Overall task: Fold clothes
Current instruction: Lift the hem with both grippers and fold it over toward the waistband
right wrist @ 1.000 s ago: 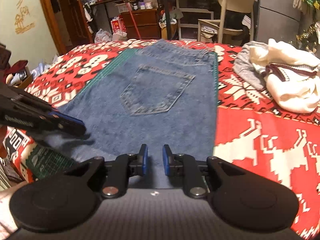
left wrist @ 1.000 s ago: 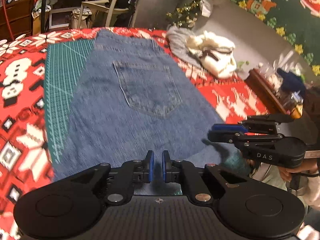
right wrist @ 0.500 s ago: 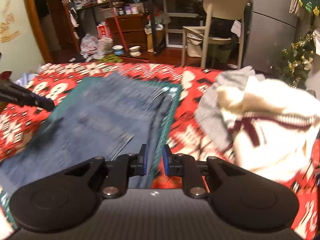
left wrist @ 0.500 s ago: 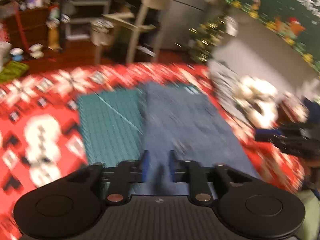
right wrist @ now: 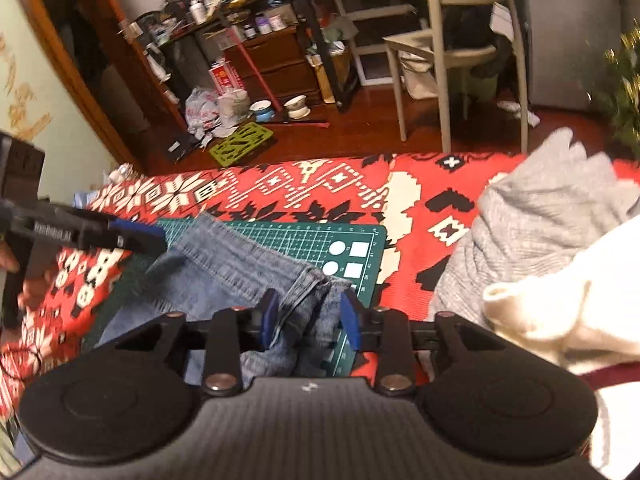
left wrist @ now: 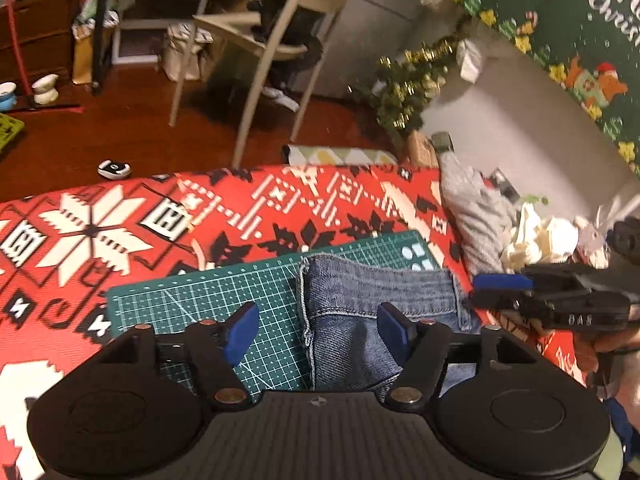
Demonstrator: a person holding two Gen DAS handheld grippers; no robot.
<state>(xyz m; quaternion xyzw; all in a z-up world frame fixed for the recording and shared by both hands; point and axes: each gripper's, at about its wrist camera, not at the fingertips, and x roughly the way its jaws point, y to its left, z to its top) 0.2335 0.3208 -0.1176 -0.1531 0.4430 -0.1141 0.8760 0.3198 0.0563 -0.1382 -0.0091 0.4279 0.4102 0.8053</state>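
Note:
The blue jeans (left wrist: 360,304) lie on a green cutting mat (left wrist: 224,296) on the red patterned cloth. In the left wrist view my left gripper (left wrist: 318,326) is open, its jaws wide over the jeans' left folded edge at the far end. In the right wrist view the jeans (right wrist: 224,276) show with a bunched hem corner between the jaws of my right gripper (right wrist: 309,316), which is open. The right gripper also shows from the side in the left wrist view (left wrist: 500,290), and the left gripper in the right wrist view (right wrist: 136,236).
A grey garment (right wrist: 540,216) and a cream sweater (right wrist: 568,304) are piled to the right of the mat (right wrist: 320,236). Beyond the table edge stand a chair (left wrist: 280,40), a small Christmas tree (left wrist: 412,84) and a cluttered floor.
Both grippers, nearly shut at the near end of the jeans, have swept forward to the far end and opened. The jeans' far part now lies doubled and bunched.

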